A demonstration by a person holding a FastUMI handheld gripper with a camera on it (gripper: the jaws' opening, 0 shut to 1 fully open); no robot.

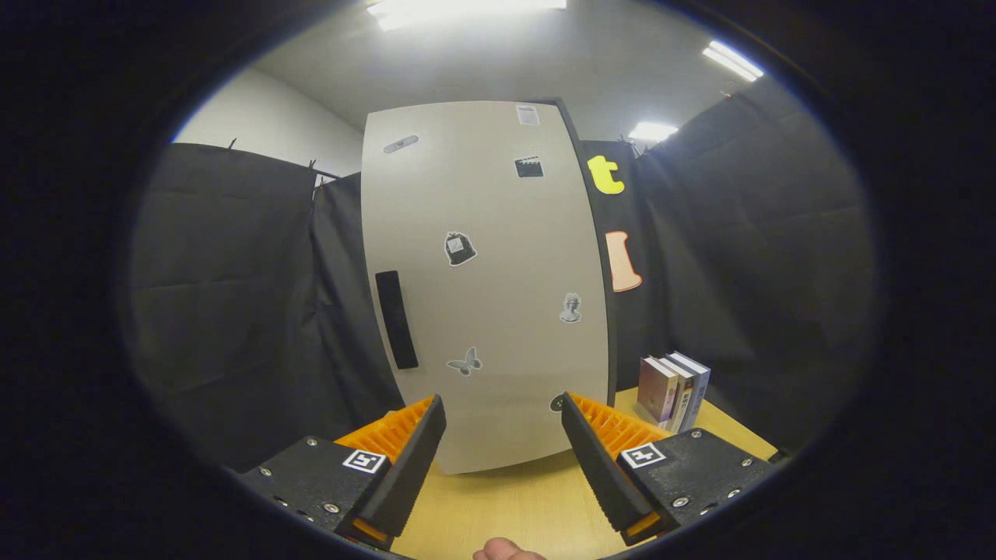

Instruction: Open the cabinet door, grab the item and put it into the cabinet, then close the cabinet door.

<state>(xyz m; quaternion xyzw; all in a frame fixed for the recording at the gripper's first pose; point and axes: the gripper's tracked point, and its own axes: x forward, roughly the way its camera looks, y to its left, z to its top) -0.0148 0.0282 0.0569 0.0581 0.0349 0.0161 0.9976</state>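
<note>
A tall white cabinet (486,288) stands on the wooden table (506,505) just beyond my fingers, its door shut. A dark vertical handle (396,319) runs along the door's left side, and several small stickers dot the door. To the right of the cabinet, three books (673,390) stand upright on the table. My gripper (503,416) is open, with nothing between its fingers, which frame the cabinet's lower part from a short distance.
Black cloth walls close in the booth on the left, behind and on the right. A fingertip of a person's hand (506,551) shows below the fingers. Bare tabletop lies between the fingers and the cabinet.
</note>
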